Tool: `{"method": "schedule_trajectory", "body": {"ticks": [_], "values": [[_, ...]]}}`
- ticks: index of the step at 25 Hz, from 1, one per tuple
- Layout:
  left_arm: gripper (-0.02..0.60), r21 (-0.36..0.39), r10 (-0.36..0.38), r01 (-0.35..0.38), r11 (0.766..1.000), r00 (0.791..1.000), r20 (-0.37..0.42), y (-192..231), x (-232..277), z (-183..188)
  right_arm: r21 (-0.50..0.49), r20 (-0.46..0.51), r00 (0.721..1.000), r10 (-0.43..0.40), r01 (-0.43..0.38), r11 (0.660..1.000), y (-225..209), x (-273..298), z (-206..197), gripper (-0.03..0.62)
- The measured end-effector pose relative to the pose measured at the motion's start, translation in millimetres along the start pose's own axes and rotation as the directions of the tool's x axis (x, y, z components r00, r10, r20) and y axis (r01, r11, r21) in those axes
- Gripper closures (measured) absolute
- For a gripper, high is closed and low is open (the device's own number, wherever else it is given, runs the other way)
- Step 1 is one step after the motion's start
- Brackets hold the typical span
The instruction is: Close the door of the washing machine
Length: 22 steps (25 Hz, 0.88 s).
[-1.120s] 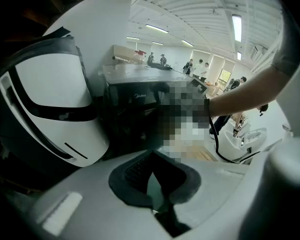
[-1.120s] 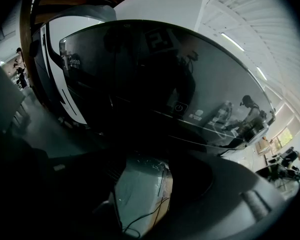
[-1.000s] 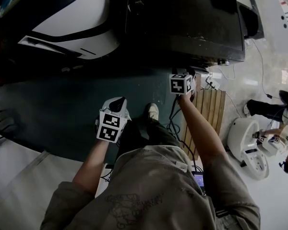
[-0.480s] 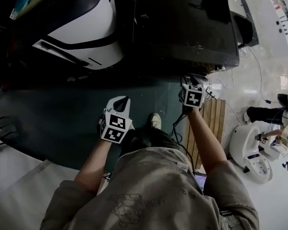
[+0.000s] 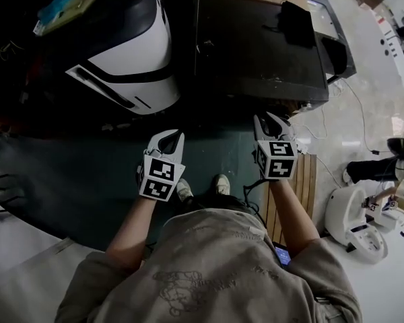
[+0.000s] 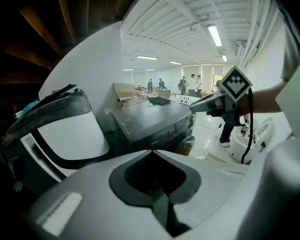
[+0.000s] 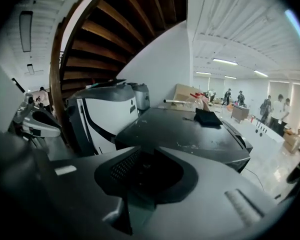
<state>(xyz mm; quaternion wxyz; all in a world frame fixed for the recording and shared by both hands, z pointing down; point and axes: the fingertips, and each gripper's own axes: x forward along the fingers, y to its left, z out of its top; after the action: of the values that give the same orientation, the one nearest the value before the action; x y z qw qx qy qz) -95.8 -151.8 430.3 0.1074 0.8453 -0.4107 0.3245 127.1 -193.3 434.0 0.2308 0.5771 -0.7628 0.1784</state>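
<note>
– While both tools are held out ahead of the person, how do their jaws stand?
– Left tool: jaws pressed together, nothing between them. Right tool: likewise pressed together and empty. Neither touches anything.
– Location of the washing machine?
– Washing machine: a dark, box-shaped unit with a flat top, standing on the dark green floor ahead of the person. The right tool points at its near front edge, close but apart. The left tool sits further left, aimed between it and the neighbouring unit.
– Its front: closed or open?
– Cannot tell. The head view shows only the top, and the left gripper view shows the front in deep shadow.
– Anything on it?
– One black item lies on the top, near the far right corner.
– Surroundings?
– White appliance with a black band just left of the machine. Wooden slatted board on the floor, beside the person's right arm
</note>
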Motion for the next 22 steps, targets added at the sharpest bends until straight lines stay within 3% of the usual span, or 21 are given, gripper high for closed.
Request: {"method": "schedule_trajectory", "body": {"ticks": [6,15,19,22], "values": [[0.581,0.040,0.046,-0.049,0.998,0.996,0.074,21,-33,24,-0.068,0.153,0.987,0.039,-0.029,0.997,34,-49,57,0.511],[0.581,0.078,0.125,-0.141,0.987,0.975,0.186,42,-105,61,-0.133,0.341,0.929,0.145,-0.105,0.986,88,-106,124,0.552],[0.581,0.073,0.138,-0.165,0.984,0.949,0.285,45,-138,77,-0.167,0.391,0.901,0.188,-0.132,0.977,109,-120,142,0.565],[0.581,0.104,0.194,-0.245,0.964,0.915,0.353,49,-172,96,-0.196,0.448,0.868,0.214,-0.138,0.971,123,-134,161,0.566]]}}
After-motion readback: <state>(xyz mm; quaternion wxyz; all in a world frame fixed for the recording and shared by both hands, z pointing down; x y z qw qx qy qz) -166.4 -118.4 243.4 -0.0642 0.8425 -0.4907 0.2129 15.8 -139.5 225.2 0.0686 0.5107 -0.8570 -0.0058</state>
